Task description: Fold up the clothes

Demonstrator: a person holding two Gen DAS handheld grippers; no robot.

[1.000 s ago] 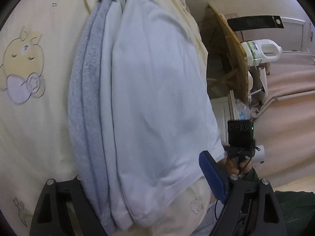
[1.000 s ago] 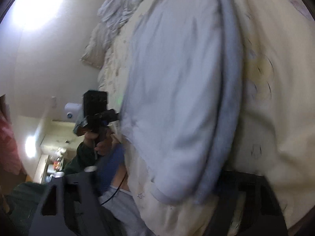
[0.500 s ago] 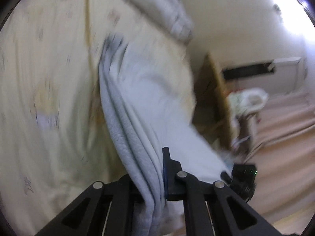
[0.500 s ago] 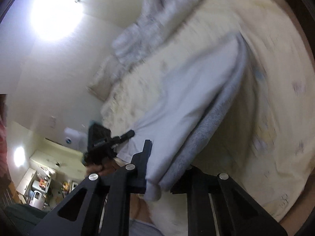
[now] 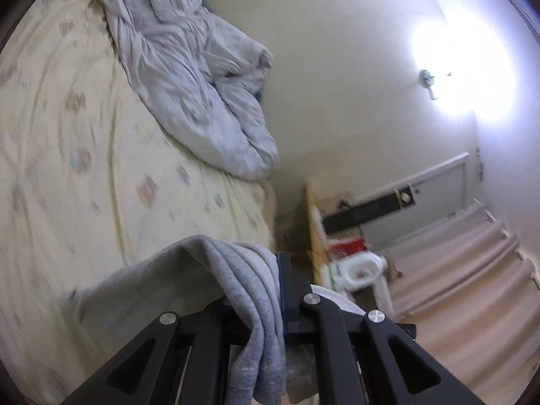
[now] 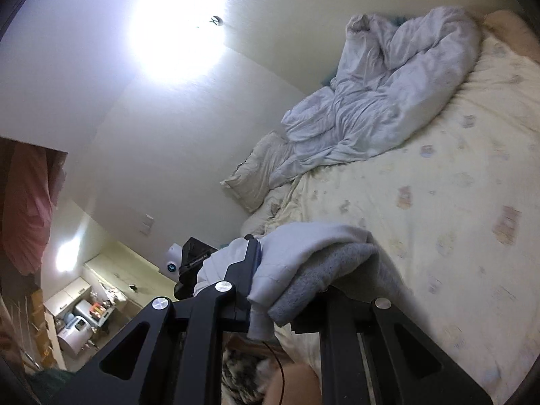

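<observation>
The left gripper pinches a thick bundle of the grey garment: several soft, fleecy layers stand up in rounded ridges between its black fingers, and a stitched hem hangs down below them. From the pinch the cloth runs off left in a smooth, slack sheet over the bed.

The right gripper also clamps the garment, here a pale, smooth outer layer folded over a darker, nubby grey inside. The fold bulges above the jaws and a short hemmed corner droops beneath. The other gripper's black boxy body shows just behind this one.

The bed wears a cream sheet with faint pastel prints, lightly creased. At its far end lies a crumpled duvet, pale grey, puffy and deeply wrinkled, with a flat beige pillow beside it in the right view. A bright ceiling lamp glares on plain walls. Both views are somewhat motion-blurred.
</observation>
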